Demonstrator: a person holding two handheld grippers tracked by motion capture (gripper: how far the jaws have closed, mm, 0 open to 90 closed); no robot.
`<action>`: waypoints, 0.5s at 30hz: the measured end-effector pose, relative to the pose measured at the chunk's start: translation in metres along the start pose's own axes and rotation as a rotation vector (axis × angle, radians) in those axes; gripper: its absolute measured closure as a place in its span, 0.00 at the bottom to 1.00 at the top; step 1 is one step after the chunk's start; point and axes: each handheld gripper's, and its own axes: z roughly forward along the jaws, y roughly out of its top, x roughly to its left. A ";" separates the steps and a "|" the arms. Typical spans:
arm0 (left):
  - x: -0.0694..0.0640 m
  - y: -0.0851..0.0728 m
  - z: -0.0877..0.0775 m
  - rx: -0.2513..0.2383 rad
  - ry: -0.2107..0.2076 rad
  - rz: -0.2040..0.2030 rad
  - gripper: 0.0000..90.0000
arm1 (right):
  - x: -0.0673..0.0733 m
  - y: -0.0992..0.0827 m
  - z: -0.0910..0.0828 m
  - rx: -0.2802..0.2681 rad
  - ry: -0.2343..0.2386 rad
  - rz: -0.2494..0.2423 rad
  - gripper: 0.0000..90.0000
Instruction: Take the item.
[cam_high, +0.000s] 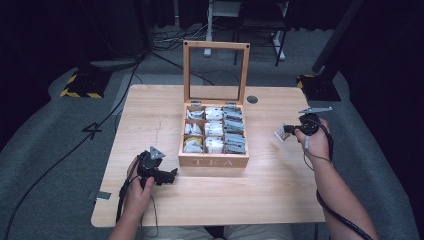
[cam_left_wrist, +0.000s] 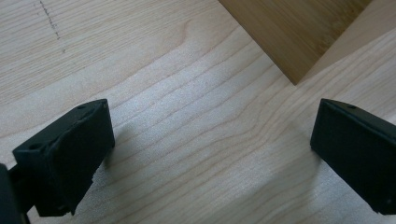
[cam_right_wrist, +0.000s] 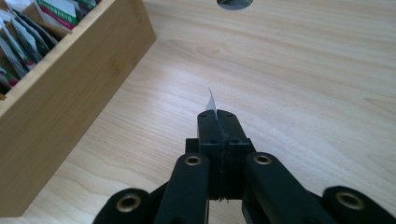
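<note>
Right tool (cam_right_wrist: 218, 122) clamped on thin white tea sachet (cam_right_wrist: 212, 101), left tool (cam_left_wrist: 210, 154) wide apart, empty

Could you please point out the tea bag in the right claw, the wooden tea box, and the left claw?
tea bag (cam_high: 281, 132), high view, its pale packet face.
tea box (cam_high: 214, 161), high view, its lettered front wall.
left claw (cam_left_wrist: 212, 154), left gripper view, between its open jaws.
</note>
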 end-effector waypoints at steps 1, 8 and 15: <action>0.000 0.000 0.000 0.000 0.000 0.000 0.00 | 0.000 -0.002 0.001 0.004 0.002 0.000 1.00; 0.000 0.000 0.000 0.000 0.000 0.001 0.00 | -0.004 -0.011 0.009 0.023 -0.001 0.029 1.00; 0.000 0.000 0.000 0.000 0.000 0.001 0.00 | -0.011 -0.016 0.015 0.034 -0.011 0.051 1.00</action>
